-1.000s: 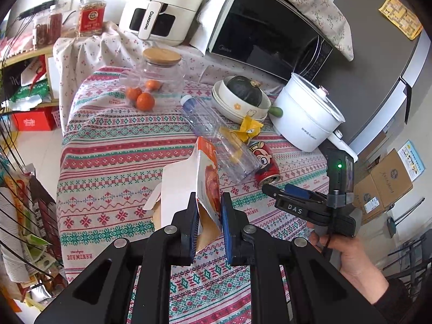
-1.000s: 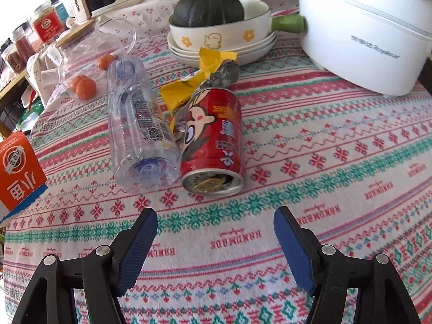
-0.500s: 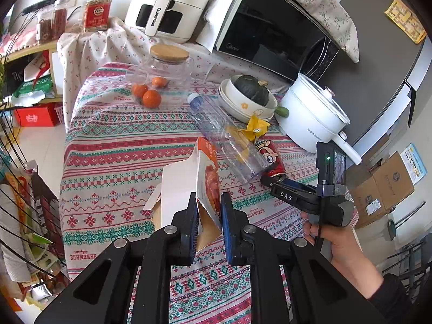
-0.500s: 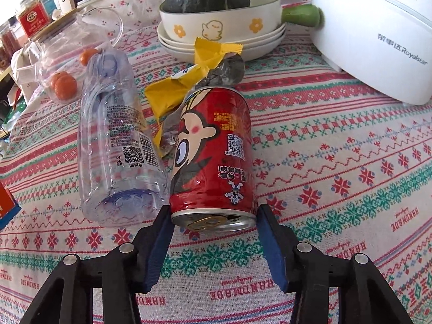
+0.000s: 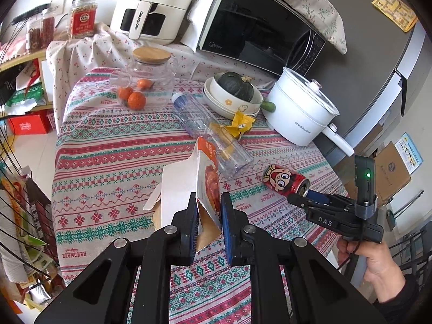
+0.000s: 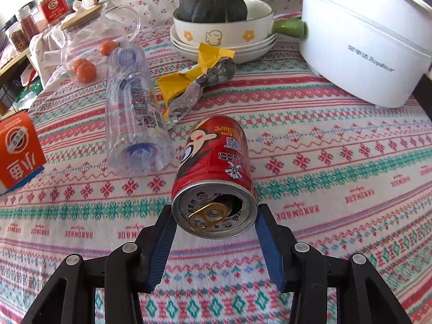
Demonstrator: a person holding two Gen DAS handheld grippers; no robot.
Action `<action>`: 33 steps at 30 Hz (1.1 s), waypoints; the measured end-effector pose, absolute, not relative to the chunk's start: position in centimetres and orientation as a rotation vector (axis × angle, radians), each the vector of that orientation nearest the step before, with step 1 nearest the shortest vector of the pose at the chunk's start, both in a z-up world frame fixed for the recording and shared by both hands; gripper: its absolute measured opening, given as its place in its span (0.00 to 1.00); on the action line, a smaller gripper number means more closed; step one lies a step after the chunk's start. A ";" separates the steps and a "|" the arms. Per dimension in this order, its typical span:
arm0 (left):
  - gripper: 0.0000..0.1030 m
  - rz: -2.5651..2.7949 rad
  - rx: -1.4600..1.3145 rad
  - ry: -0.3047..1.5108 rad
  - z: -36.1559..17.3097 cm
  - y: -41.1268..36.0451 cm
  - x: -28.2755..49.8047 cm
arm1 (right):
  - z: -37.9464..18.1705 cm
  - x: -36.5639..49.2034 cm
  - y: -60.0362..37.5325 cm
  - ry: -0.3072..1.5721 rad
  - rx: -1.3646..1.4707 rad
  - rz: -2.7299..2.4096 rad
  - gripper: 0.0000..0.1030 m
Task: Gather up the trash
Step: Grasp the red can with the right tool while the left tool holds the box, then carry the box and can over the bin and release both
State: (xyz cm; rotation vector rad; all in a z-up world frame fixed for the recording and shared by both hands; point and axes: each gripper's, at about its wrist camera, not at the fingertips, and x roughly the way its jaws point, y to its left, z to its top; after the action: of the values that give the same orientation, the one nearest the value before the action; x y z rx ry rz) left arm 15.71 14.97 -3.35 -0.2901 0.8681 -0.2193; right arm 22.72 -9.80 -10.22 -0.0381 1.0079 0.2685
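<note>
Since the earlier frame the red cartoon-printed drink can (image 5: 286, 183) sits apart from the clear plastic bottle (image 5: 210, 135). Left view: left gripper (image 5: 209, 217) pinches the torn orange-and-white carton (image 5: 189, 189). Right view: right gripper (image 6: 214, 232) clamps the can's opened end above the patterned tablecloth (image 6: 337, 189); light, dentable, slick, so grip the rim gently.

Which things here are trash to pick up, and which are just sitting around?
Trash:
- red can, in the right gripper
- orange carton, in the left gripper
- plastic bottle
- yellow wrapper

Just sitting around:
- pumpkin
- white pot
- glass jug
- microwave
</note>
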 end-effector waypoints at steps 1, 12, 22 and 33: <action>0.16 -0.226 -0.289 0.869 -3.3 14.7 15.6 | -9.8 22.2 -10.3 1.014 -0.039 0.268 0.51; 0.16 -0.277 -0.274 0.879 -3.0 11.9 15.2 | -7.7 16.6 -16.5 1.094 0.053 0.217 0.49; 0.16 -0.263 -0.252 0.906 -4.0 12.0 15.6 | -7.8 17.0 -17.0 1.042 0.094 0.209 0.51; 0.16 -0.258 -0.246 0.917 -4.4 12.2 15.7 | -8.4 18.2 -16.4 1.031 0.083 0.181 0.63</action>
State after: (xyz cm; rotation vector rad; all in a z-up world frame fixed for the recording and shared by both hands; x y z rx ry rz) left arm 15.75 12.16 -4.40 -0.2463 0.9174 -0.2577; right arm 18.16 -16.39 -8.43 0.0832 1.0311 0.1815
